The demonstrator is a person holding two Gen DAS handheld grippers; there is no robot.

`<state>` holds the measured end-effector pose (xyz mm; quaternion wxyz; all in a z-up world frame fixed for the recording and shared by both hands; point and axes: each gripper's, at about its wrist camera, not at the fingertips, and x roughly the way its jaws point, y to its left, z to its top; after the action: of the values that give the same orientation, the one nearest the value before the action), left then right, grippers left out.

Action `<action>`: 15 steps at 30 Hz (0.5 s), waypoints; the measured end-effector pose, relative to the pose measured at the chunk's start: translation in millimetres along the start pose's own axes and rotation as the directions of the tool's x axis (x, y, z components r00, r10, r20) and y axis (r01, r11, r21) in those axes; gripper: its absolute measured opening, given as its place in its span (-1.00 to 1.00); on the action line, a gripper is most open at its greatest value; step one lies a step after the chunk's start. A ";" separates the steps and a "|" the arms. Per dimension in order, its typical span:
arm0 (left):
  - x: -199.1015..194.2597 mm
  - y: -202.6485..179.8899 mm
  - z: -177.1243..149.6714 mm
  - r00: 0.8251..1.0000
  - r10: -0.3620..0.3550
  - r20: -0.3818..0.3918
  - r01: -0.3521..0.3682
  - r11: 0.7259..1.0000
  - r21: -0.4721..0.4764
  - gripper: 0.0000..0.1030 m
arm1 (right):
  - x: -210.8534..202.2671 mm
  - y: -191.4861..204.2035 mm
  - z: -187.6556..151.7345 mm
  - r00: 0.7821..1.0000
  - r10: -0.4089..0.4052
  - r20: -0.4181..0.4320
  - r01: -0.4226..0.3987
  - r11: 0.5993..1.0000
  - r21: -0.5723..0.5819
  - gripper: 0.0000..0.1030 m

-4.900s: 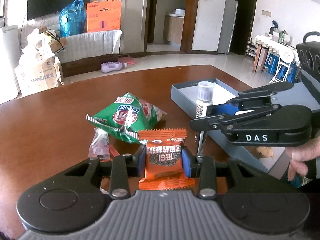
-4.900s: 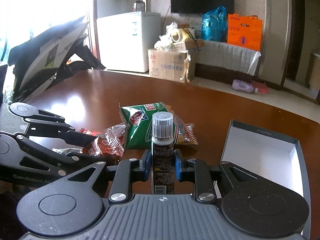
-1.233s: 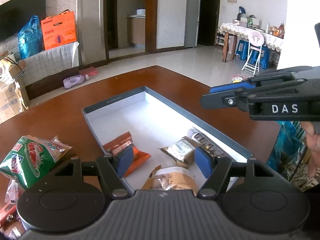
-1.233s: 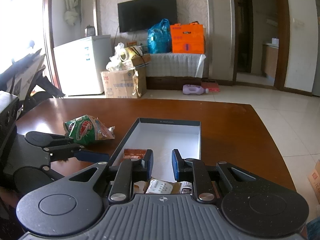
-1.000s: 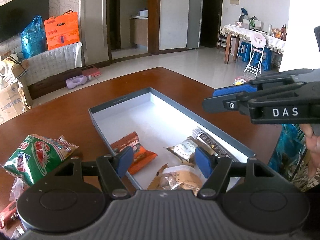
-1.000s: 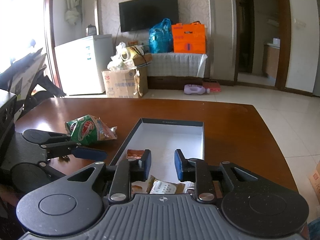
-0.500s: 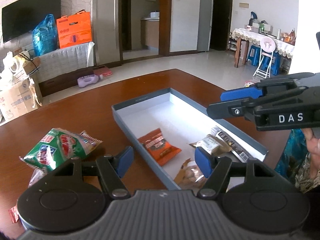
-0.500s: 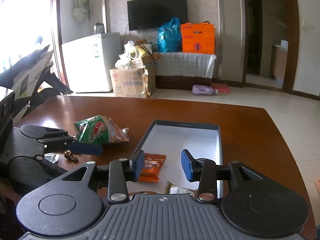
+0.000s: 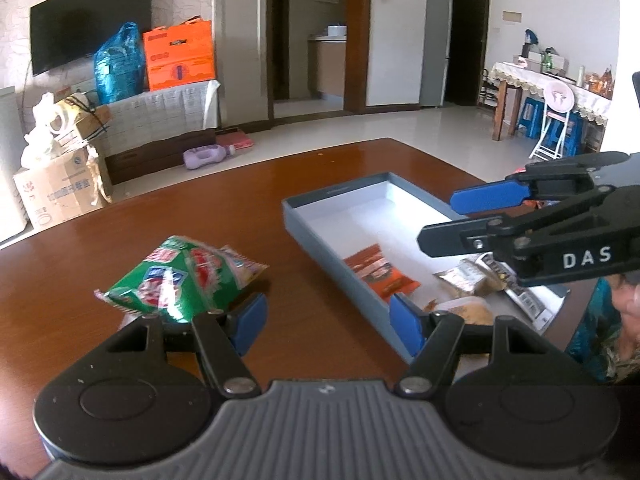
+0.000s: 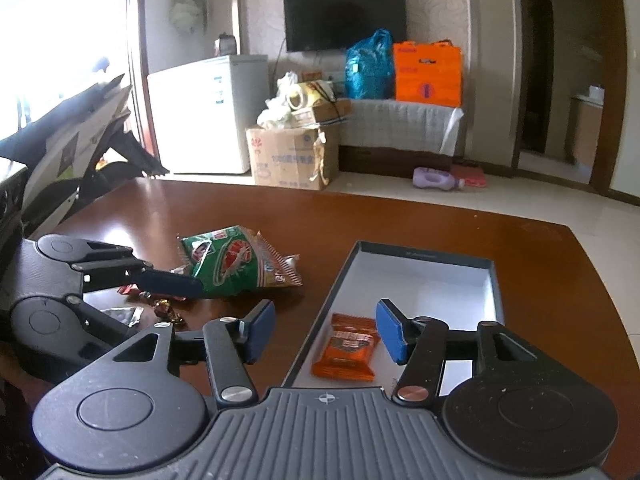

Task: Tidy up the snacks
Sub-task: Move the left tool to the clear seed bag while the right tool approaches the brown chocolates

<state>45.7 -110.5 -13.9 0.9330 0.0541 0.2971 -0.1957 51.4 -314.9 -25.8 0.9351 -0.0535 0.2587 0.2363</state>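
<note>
Right now my left claw (image 9: 326, 318) hangs wide open over the surface (image 9: 120, 240) with nothing between its blue pads. The green snack bag (image 9: 180, 280) lies just ahead and to the left of it, its near edge close to the left pad, though I cannot tell if they touch. To the right of that claw sits the grey box (image 9: 320, 232), white inside, with its near corner just by the right pad. An orange wafer packet (image 9: 380, 274) lies in the box near its left wall, and further right are a pale wrapped snack (image 9: 464, 276), a tan snack (image 9: 470, 312) and a dark bottle lying on its side (image 9: 516, 284), partly hidden by my other claw.

My right claw (image 10: 326, 330) is spread wide too and holds nothing. It hovers over the near end of the box (image 10: 492, 264), with the box's left wall running up between the pads. The orange packet (image 10: 348, 346) lies under the gap, nearer the right pad. From this side the green bag (image 10: 232, 260) rests well to the left on the surface, with a few small wrapped sweets (image 10: 164, 308) near it, beside my left claw (image 10: 160, 280).

The surface is glossy dark red-brown wood. Beyond it are a pale tiled floor (image 10: 520, 200), a wall-mounted television (image 10: 344, 16), a white fridge (image 10: 208, 112), a torn cardboard box (image 10: 288, 156), a blue bag (image 10: 368, 64) and an orange carton (image 10: 428, 72) on a cloth-covered bench.
</note>
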 end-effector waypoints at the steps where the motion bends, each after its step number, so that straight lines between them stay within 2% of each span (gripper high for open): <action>1: -1.5 4.3 -1.3 1.000 0.006 0.000 -0.006 1.000 -0.005 0.32 | 1.4 1.5 0.2 1.000 0.003 -0.001 -0.003 1.000 -0.001 0.11; 15: -25.3 49.1 -21.7 0.998 0.064 -0.007 -0.064 0.997 -0.033 0.32 | 23.5 30.9 7.3 0.999 0.045 -0.026 -0.046 0.998 -0.032 0.12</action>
<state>34.7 -52.3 -17.8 0.9387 0.0488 0.3012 -0.1607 57.9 -276.3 -30.8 0.9251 -0.0660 0.2679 0.2609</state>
